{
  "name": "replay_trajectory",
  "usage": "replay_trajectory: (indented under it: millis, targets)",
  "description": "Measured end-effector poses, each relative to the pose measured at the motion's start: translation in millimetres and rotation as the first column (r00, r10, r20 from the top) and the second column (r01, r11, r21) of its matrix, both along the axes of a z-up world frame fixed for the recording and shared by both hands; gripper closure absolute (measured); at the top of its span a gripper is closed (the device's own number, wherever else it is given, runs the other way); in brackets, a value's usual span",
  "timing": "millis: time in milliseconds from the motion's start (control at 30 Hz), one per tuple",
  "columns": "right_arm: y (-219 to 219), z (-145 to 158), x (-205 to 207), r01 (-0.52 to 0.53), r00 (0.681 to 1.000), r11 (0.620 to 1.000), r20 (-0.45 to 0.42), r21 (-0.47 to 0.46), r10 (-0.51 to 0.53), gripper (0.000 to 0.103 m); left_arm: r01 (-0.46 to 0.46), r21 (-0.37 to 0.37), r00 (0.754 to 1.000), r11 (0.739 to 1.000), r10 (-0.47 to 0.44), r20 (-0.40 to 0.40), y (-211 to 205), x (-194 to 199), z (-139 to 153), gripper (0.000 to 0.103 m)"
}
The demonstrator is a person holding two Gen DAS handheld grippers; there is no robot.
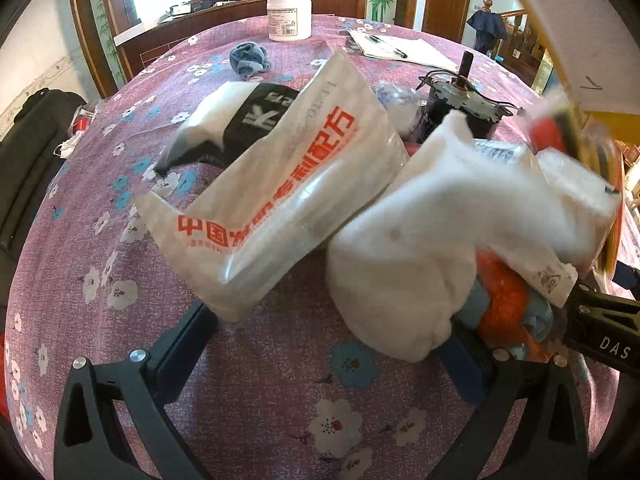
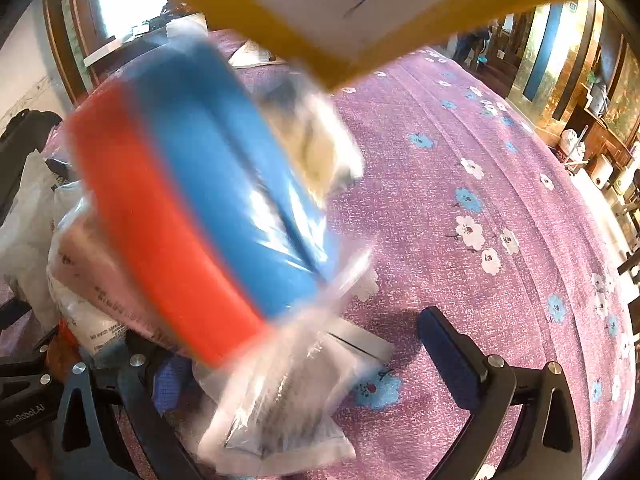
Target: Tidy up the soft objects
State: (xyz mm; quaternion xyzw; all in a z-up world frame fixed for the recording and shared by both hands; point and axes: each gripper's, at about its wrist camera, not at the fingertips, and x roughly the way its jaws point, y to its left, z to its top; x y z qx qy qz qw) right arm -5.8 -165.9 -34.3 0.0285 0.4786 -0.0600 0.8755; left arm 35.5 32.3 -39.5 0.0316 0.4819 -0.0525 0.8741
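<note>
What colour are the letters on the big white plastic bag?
Orange-red, printed on the white plastic bag. The left wrist view shows them best.

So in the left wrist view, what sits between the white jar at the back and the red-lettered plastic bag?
In the left wrist view, a crumpled blue cloth lies on the tablecloth between the white jar and the plastic bag; otherwise bare tablecloth.

Matt woven purple floral tablecloth (image 1: 280,360), slightly rough. Glossy white plastic bag with red print (image 1: 280,184); fluffy white cotton-like wadding (image 1: 400,248). Smooth white plastic jar (image 1: 289,16). Shiny clear film over the orange and blue foam pack (image 2: 192,208). Matt black gripper fingers (image 2: 452,356).
</note>
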Motion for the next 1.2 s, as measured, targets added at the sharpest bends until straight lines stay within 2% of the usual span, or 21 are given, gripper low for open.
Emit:
replay_trajectory:
  millis: [1200]
  targets:
    - [3.3,1.2,0.1,0.002,1.000,1.000,-0.001,0.001,-0.002,0.001,0.000,0.000,1.000,1.000,0.000,0.000,0.5,-0.4,0.1,0.000]
